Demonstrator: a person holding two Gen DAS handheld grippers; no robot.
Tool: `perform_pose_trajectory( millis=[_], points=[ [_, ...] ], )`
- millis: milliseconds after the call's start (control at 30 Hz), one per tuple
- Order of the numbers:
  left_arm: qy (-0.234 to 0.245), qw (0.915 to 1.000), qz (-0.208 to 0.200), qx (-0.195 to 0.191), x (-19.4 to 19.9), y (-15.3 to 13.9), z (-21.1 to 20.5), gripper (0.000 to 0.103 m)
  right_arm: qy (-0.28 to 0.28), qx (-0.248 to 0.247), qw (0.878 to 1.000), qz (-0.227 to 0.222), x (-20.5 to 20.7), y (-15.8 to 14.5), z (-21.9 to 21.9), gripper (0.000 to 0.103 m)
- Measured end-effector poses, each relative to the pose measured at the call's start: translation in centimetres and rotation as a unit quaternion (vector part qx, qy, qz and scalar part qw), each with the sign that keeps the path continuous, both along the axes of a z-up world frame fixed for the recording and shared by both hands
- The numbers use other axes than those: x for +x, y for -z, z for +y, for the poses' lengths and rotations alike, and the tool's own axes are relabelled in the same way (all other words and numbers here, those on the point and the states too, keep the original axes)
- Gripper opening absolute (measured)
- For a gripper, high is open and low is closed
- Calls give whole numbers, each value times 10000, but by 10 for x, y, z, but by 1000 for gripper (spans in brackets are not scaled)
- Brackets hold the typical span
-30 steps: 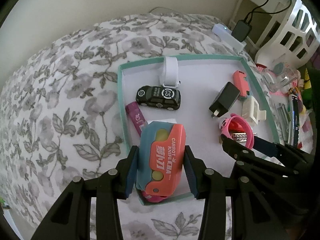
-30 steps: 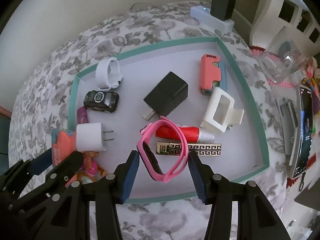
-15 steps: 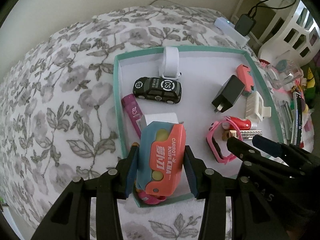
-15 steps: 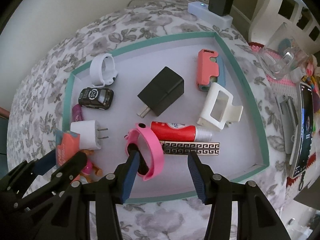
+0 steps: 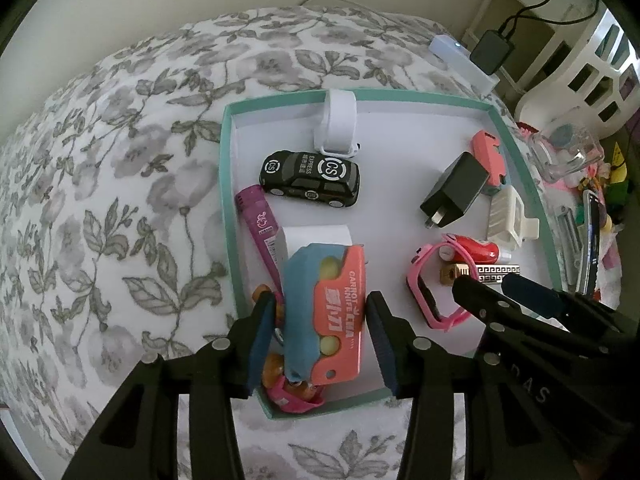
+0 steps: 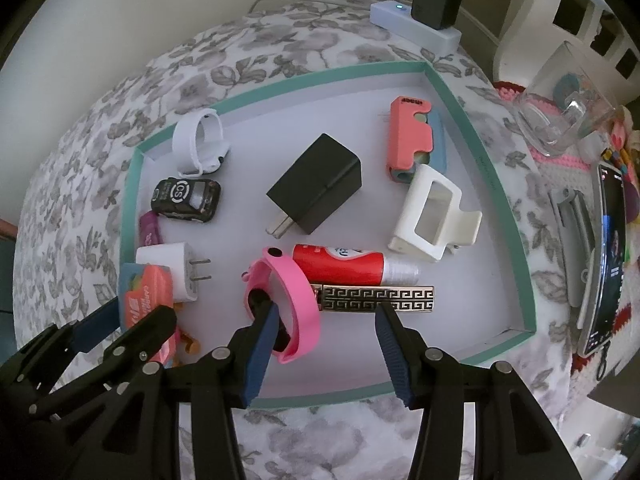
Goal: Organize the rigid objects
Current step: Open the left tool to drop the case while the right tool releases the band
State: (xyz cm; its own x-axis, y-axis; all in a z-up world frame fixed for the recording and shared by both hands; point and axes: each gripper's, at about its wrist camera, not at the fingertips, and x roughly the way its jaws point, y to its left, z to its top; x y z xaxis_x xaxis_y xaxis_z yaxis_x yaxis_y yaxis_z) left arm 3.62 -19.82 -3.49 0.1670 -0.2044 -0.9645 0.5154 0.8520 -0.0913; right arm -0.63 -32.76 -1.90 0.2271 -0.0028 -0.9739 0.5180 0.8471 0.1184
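In the teal tray (image 5: pixel 226 184) on the floral-covered counter (image 5: pixel 120 200), the left gripper (image 5: pixel 320 334) seems clamped on the orange-and-blue carrot knife (image 5: pixel 332 312), though contact is unclear. The right gripper (image 6: pixel 324 346) hangs released, its left finger (image 6: pixel 260 344) inside the pink watch (image 6: pixel 296 300).
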Motion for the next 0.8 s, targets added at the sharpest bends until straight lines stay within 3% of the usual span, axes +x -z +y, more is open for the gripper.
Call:
perform_pose_trajectory(
  millis=[500, 800],
  points=[
    [-209, 9992, -264, -209, 9, -30, 16, 48, -50, -307, 9987, -392, 0, -35, 0, 54],
    [-1000, 9938, -296, 373, 36, -11, 52, 53, -264, -425, 9984, -272, 9, -27, 12, 54]
  ],
)
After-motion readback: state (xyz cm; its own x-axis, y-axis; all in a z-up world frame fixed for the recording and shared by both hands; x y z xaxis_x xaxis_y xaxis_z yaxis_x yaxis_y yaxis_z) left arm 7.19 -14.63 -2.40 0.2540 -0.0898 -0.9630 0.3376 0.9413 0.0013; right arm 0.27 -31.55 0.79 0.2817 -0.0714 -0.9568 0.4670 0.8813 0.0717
